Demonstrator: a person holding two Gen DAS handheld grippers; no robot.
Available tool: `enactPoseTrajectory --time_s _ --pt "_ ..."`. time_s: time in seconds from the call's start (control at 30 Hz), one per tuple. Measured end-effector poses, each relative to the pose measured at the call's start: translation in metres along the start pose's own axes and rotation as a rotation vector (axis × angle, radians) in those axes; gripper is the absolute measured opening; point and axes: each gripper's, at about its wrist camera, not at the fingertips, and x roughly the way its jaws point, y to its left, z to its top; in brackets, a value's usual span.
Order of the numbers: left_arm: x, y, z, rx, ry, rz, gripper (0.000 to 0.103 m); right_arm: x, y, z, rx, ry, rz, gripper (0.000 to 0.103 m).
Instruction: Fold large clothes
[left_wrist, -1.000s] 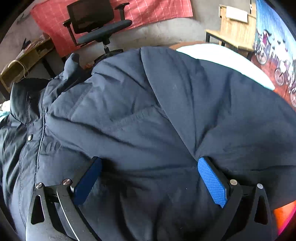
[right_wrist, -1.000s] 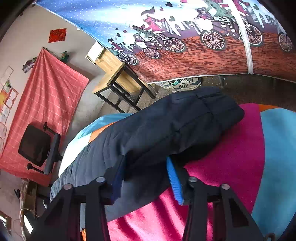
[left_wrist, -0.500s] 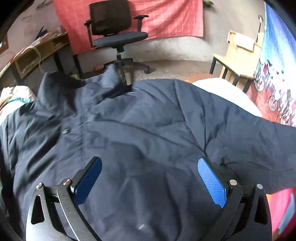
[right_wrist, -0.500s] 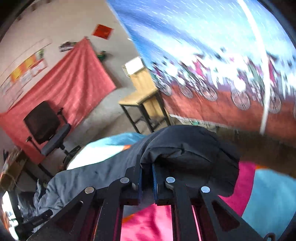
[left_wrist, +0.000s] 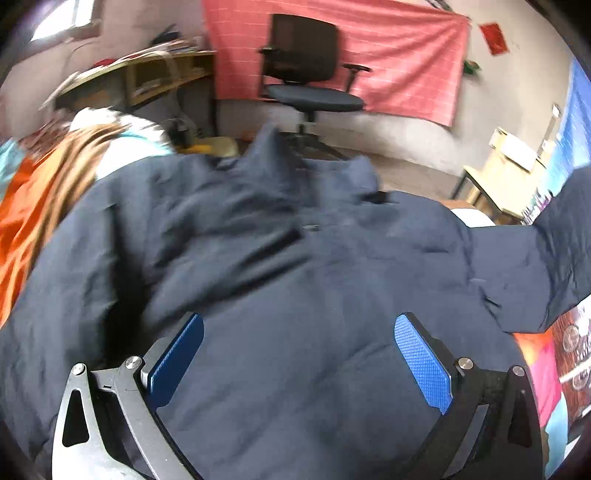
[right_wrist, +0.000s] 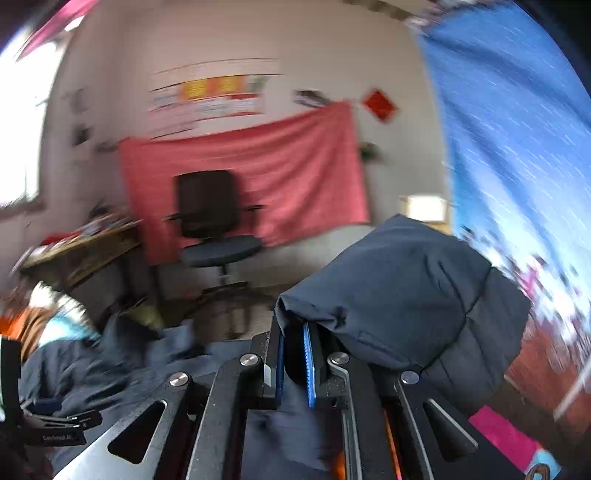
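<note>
Dark navy padded jacket (left_wrist: 295, 295) lies spread beneath the wide-open left gripper (left_wrist: 299, 362); the right gripper (right_wrist: 293, 363) pinches its lifted sleeve (right_wrist: 399, 295) tight.

My left gripper (left_wrist: 299, 354) hangs over the jacket (left_wrist: 295, 280), which is spread on the bedding (left_wrist: 29, 206). Its sleeve (right_wrist: 399, 295) is raised at right in my right gripper (right_wrist: 293, 354). Office chair (left_wrist: 306, 85) behind, desk (left_wrist: 140, 74) left of it.

Daylight from a window (right_wrist: 18, 122) at left; both fisheye views motion-blurred, edges warped and dark.
</note>
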Motion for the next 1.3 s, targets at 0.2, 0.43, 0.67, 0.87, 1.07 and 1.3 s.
enactPoseTrajectory --time_s 0.2,0.43,0.67,0.87,1.07,1.3 --pt "-0.030 0.075 -0.023 -0.204 0.027 0.040 0.102 0.012 0.110 -0.013 -0.209 0.015 0.200 0.009" --pt "-0.054 0.125 -0.046 -0.355 0.028 0.039 0.102 0.052 0.218 -0.074 -0.409 0.224 0.373 0.009" --pt "-0.059 0.134 -0.050 -0.418 -0.029 -0.039 0.102 0.074 0.266 -0.154 -0.605 0.461 0.446 0.020" --pt "-0.064 0.121 -0.030 -0.457 -0.153 -0.321 0.102 0.046 0.254 -0.184 -0.689 0.480 0.586 0.073" --pt "-0.052 0.085 -0.016 -0.324 -0.146 -0.224 0.102 0.036 0.185 -0.158 -0.528 0.449 0.585 0.074" --pt "0.003 0.067 -0.041 -0.280 0.032 -0.056 0.102 0.126 0.088 -0.114 -0.264 0.427 0.249 0.035"
